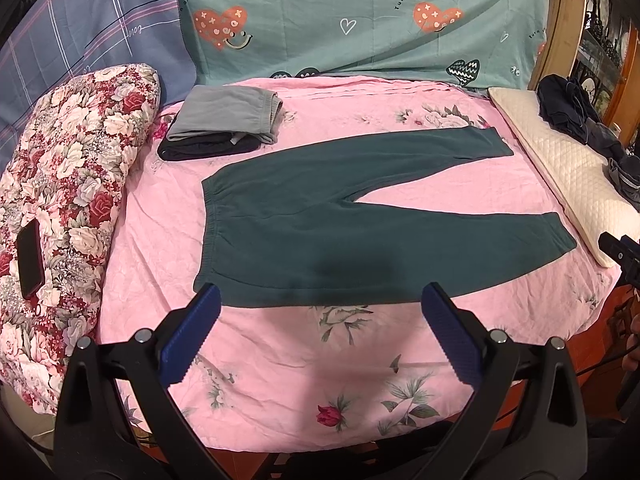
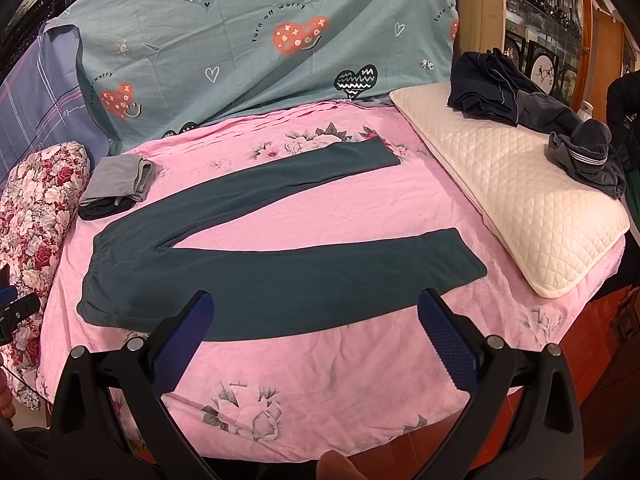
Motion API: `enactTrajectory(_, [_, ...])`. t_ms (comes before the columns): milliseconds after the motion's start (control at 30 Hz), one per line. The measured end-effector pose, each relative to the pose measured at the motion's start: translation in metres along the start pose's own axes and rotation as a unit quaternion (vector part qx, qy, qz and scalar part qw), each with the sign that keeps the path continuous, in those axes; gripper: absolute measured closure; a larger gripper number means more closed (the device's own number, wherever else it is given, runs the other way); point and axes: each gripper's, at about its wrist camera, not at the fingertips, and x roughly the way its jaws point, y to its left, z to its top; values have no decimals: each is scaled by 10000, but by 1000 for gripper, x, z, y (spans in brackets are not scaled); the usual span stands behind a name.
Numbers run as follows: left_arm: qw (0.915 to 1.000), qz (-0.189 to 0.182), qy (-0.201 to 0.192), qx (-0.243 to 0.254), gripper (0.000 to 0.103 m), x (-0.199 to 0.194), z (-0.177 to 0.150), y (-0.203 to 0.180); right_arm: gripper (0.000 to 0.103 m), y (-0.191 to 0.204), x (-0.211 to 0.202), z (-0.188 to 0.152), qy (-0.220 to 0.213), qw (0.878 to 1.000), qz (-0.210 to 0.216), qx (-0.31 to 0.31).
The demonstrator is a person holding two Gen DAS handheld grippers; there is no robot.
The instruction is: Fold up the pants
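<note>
A home bedroom — ahead of the hand-held gripper lies a bed under a pink floral sheet (image 1: 360, 360), a quilted cream pillow (image 2: 520, 208) to the right, a flowered quilt roll (image 1: 72, 184) to the left, and a teal heart-print duvet (image 1: 360, 20) propped beyond — with framed pictures (image 2: 544, 68) on wooden shelving.

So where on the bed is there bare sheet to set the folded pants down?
Free: the pink sheet between the green pants and the near edge, and the wedge between the legs. Crowded: the white pillow holds dark clothes, and folded clothes fill the far left corner.
</note>
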Motion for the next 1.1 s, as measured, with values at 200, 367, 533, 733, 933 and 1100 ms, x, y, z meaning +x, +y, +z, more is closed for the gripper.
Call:
enactTrajectory(200, [10000,-14,16,0,2,2,2,1,1,0,1,1,15,10000,-5,9])
enactTrajectory(367, [10000,-12,21,-1,2,3,3,0,1,1,1,2,10,10000,-31,4])
enactTrajectory(533, [10000,-20,33,-14,2,4,3,2,1,0,2,2,17,10000,-32,14])
enactTrajectory(733, [10000,-22,40,-20,2,5,3,2,1,0,3,2,20,10000,-31,19])
enactTrajectory(933, [10000,-36,50,-8,2,8,5,4,1,1,5,2,32,10000,-37,5])
enactTrajectory(1100, [10000,-52,79,-9,2,12,7,5,1,0,6,2,45,10000,-65,13])
